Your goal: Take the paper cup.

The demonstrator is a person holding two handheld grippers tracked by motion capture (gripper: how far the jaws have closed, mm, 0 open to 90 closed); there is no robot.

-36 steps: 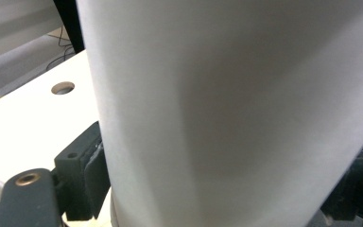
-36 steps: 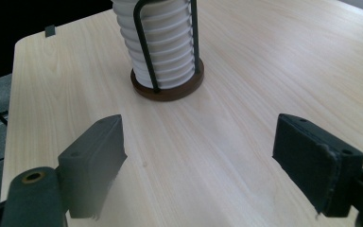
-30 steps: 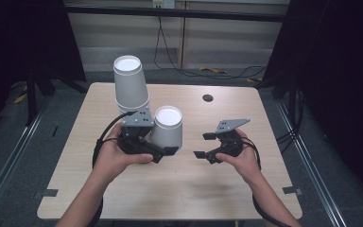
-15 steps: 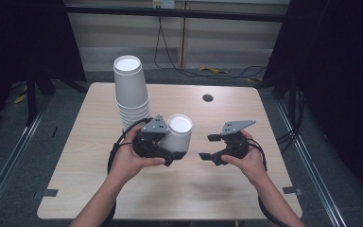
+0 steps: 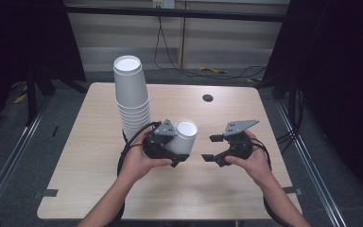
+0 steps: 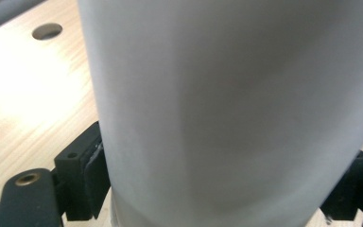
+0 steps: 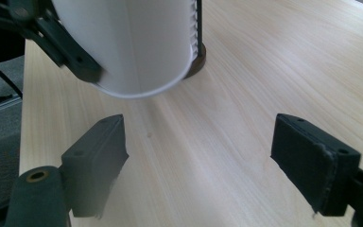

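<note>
A single white paper cup (image 5: 184, 137) is held in my left gripper (image 5: 170, 149), whose black pads (image 6: 82, 172) press on both sides of it. The cup (image 6: 227, 109) leans slightly and hangs just above the wooden table (image 5: 227, 189), near its middle. A tall stack of upturned white cups (image 5: 131, 94) stands to the left behind it. My right gripper (image 5: 211, 149) is open a short way to the right, pointing at the held cup (image 7: 137, 42). Nothing but bare wood lies between the right gripper's (image 7: 203, 161) jaws. Beside that cup are the left gripper (image 7: 71, 52) and the stack's ribbed edge (image 7: 196, 23).
A small round hole (image 5: 208, 98) is in the tabletop at the back right, also seen as a hole (image 6: 47, 31) in the left gripper view. Dark floor, rails and cables surround the table. Black cables trail from both grippers across the wood.
My left gripper has carried the cup rightward and down, away from the stack toward the table's middle. The right gripper has stayed where it was, still open.
</note>
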